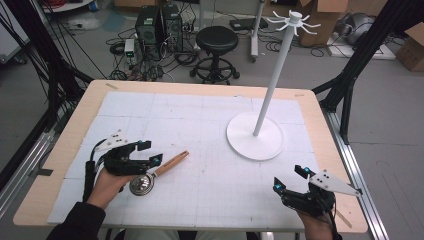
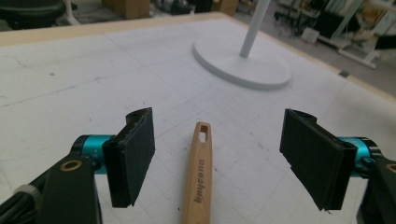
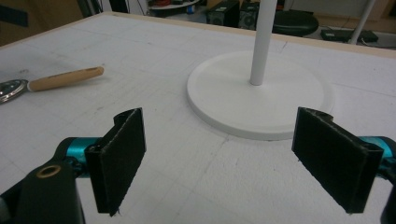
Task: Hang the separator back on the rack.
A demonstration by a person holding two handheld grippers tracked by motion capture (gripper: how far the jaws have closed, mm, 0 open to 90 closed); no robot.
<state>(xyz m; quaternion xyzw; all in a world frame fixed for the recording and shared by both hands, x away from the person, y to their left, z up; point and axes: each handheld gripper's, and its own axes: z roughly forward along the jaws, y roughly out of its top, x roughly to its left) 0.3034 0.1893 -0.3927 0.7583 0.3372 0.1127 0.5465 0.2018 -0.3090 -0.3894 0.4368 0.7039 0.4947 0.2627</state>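
Two hand-held grippers are hovering over a white-covered bench in a cluttered workroom.

The left hand-held gripper is sitting at the near left with its jaws spread wide, straddling the wooden handle of a spoon that is lying flat on the bench. The right hand-held gripper is waiting at the near right, jaws likewise spread and gripping nothing. A white stand is rising right of centre. Beyond the far edge, a black stool, computer towers, tangled cables and cardboard boxes are crowding the grey floor.
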